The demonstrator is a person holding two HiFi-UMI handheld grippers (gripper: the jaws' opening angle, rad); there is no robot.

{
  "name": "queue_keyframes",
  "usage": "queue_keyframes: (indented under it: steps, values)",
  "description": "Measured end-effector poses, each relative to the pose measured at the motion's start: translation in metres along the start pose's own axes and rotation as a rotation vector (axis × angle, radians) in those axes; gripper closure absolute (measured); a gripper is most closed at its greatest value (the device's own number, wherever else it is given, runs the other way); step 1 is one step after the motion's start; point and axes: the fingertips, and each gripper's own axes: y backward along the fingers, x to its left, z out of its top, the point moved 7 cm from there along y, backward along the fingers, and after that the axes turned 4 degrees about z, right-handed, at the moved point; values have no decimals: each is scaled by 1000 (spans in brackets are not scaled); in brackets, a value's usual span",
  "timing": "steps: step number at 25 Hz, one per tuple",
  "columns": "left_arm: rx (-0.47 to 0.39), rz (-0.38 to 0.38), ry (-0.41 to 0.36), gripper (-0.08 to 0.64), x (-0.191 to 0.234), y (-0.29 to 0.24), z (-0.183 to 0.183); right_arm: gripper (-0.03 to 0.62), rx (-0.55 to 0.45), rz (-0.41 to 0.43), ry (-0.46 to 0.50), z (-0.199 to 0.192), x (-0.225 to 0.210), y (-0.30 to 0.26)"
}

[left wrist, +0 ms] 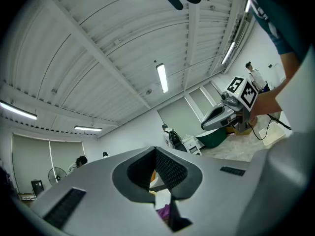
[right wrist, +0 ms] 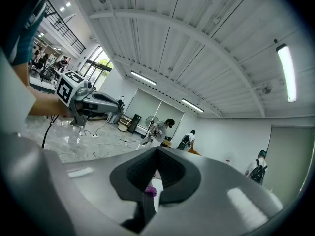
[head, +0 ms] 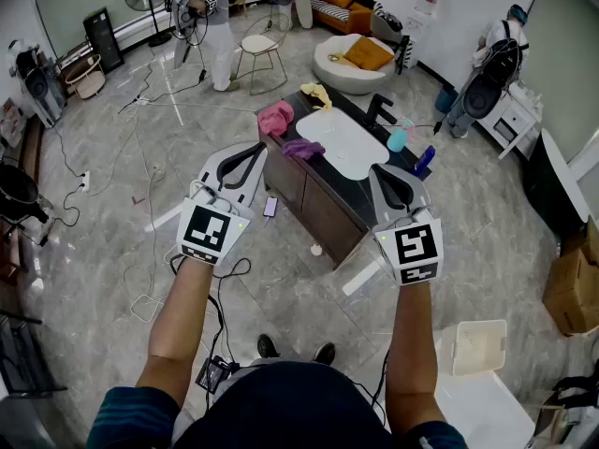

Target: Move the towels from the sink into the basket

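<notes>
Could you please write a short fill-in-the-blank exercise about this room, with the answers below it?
1. The towel farthest from the person is ___.
2. The faucet is ___ in colour.
3. The left gripper and the right gripper are both ___, holding nothing.
Answers: yellow; black; shut.

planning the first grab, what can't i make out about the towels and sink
- Sink, head view: too small to tell whether towels lie inside.
- Purple towel, left gripper view: mostly hidden behind the left hand-held gripper body.
- Pink towel, head view: folds too small.
</notes>
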Motion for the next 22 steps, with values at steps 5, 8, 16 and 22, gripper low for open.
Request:
queue_keyframes:
  steps: [5,8,16,22]
  values:
    - [-2,-4,1,554,8,2,-8,584,1,-4,-3,0,7,-8]
    - [-2,-6,6,554,18,5,-12,584,-5,-4,-13,4,13,-14]
    - [2,-8,15,554,43,11,-25,581,-3,-17,-30,6,24,-30]
    - [4,-11,23,554,57,6,-36,581,10,-25,-33,6,25,-45]
